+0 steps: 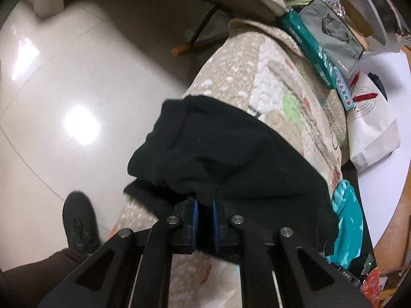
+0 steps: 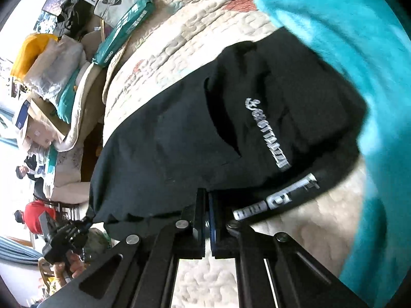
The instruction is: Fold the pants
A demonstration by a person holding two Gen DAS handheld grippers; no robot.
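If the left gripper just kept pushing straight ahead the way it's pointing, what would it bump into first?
The black pants, at once. The left gripper is already closed on their near edge, so going on would bunch the cloth over the patterned quilt under it. Depth beyond is unclear.

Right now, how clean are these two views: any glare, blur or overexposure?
Left wrist view: strong glare patches on the tiled floor, black pants fairly sharp, heavy fisheye bending at the edges. Right wrist view: teal cloth smeared by motion blur, the room at far left blown out.
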